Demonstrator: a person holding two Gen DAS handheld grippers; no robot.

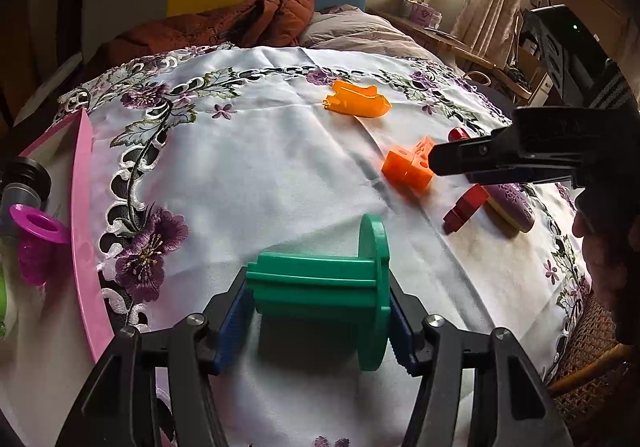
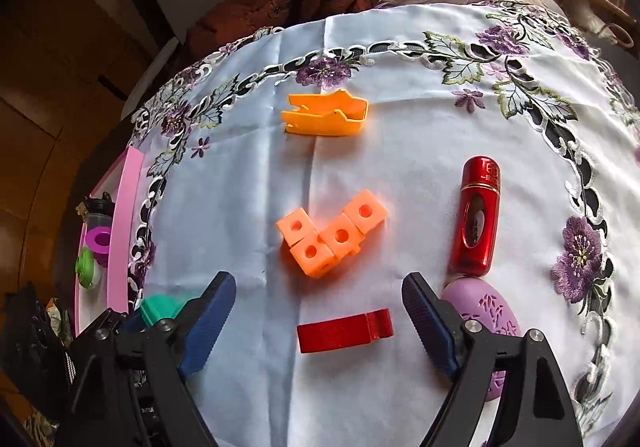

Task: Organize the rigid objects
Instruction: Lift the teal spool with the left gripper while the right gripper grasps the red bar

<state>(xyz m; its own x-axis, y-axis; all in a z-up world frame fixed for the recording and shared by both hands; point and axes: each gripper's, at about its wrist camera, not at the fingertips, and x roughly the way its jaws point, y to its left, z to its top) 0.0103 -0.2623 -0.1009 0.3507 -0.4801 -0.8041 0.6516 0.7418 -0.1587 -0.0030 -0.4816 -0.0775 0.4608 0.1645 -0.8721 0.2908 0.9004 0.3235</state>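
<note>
My left gripper [image 1: 316, 287] is shut on a green flanged spool [image 1: 320, 283], one blue pad on its plain end and the other on its flange, just above the white cloth. The spool [image 2: 158, 311] also peeks out at the lower left of the right wrist view. My right gripper [image 2: 318, 279] stands open over a red block [image 2: 344, 331], which lies flat on the cloth between the fingers, untouched. From the left wrist view, the right gripper [image 1: 440, 163] hangs above that red block [image 1: 466, 207] and beside an orange cube cluster [image 1: 408, 165].
An orange boat-shaped piece [image 2: 326, 115], the orange cube cluster [image 2: 332, 233], a red capsule case [image 2: 476, 215] and a purple oval [image 2: 486, 311] lie on the flowered cloth. A pink tray [image 1: 84, 215] at the left edge holds a magenta spool [image 1: 38, 225] and other small items.
</note>
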